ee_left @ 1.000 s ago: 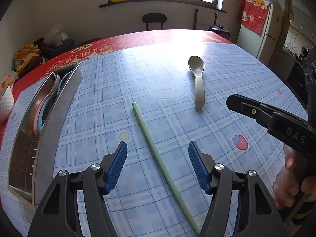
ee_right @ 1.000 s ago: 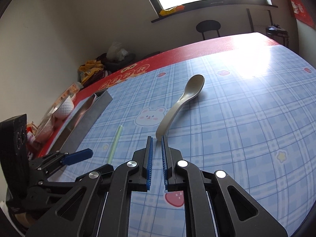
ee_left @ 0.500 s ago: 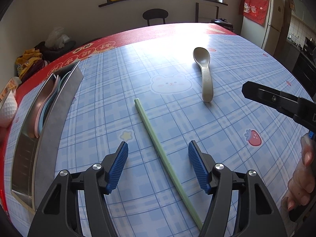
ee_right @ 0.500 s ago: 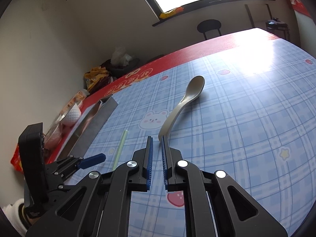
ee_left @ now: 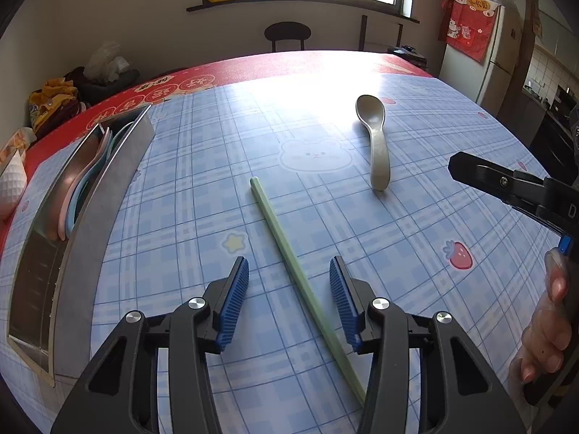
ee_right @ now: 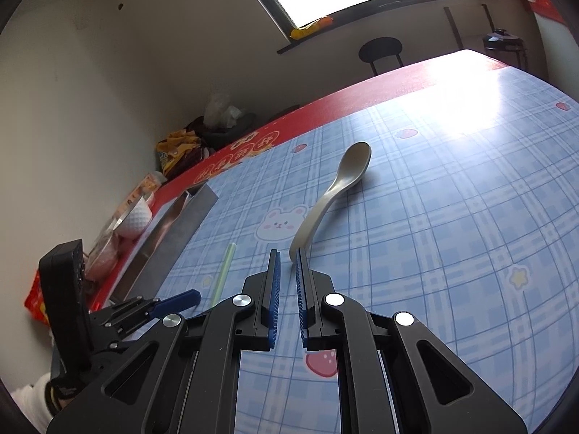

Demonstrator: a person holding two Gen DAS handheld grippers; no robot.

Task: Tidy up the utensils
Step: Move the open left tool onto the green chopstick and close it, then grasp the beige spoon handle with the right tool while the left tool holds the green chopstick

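A pale green chopstick (ee_left: 289, 253) lies on the blue checked tablecloth and runs between the fingers of my open left gripper (ee_left: 288, 271), which hangs just above it. It also shows in the right wrist view (ee_right: 225, 271). A beige spoon (ee_left: 374, 133) lies further off to the right, bowl away from me; its handle end (ee_right: 300, 242) lies just past my right gripper (ee_right: 287, 260). The right gripper's jaws stand a narrow gap apart and hold nothing. A steel utensil tray (ee_left: 105, 195) at the left holds pink and blue utensils.
The tray also shows in the right wrist view (ee_right: 173, 231). A white dimpled bowl (ee_right: 135, 217) and snack bags (ee_right: 177, 148) stand beyond the tray at the table's red border. A black chair (ee_left: 287, 34) stands past the table's far edge. A fridge (ee_left: 470, 58) stands at the right.
My left gripper has drawn back a little along the chopstick. My right gripper has tilted and shifted right, its jaws slightly wider apart. Spoon and chopstick have not moved.
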